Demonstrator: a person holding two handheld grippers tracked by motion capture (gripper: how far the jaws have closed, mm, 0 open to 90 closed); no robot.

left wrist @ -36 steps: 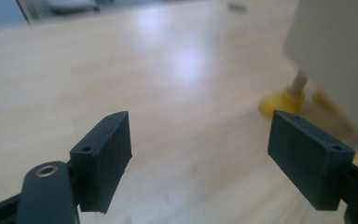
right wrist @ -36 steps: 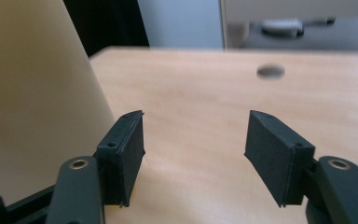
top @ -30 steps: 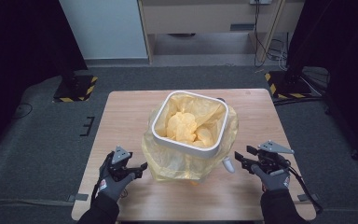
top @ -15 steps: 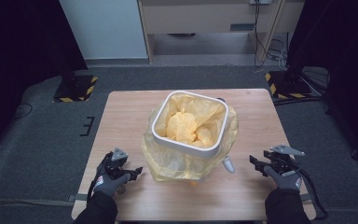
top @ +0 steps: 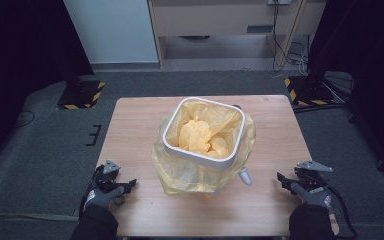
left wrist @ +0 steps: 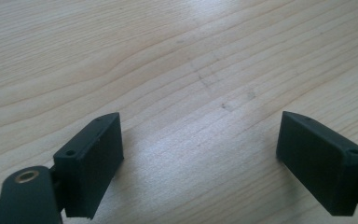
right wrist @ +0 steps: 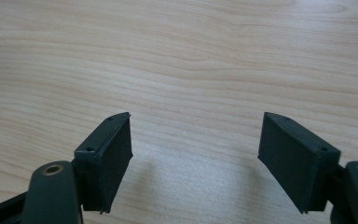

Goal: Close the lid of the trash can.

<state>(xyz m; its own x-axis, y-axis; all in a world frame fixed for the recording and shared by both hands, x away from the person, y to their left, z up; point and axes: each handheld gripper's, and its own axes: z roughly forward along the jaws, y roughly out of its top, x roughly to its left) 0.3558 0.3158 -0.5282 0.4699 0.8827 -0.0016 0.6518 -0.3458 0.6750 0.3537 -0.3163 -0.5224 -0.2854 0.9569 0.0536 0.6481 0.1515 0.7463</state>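
Pale wooden surface (top: pixel 280 135), fine straight grain, matte, square-cornered. Mid-surface stands a white bin (top: pixel 203 131), rounded-square rim, smooth plastic, lined with a thin, crinkled, translucent yellow bag (top: pixel 180 170) whose skirt drapes over the rim and pools on the wood on the near side. Inside the bin: crumpled yellow material, heaped; I cannot tell what it is. A small white rounded part (top: pixel 245 176) pokes out at the bin's near right foot.

My left claw (top: pixel 125 186) sits low at the near left edge, well apart from the bag. Its jaws, black blocky pads, have just been opening and stand spread wide over bare wood, nothing between them.

My right claw (top: pixel 283 180) sits at the near right edge, also clear of the bin. Its jaws have just been opening too, spread wide, holding nothing, pointed along bare grain.
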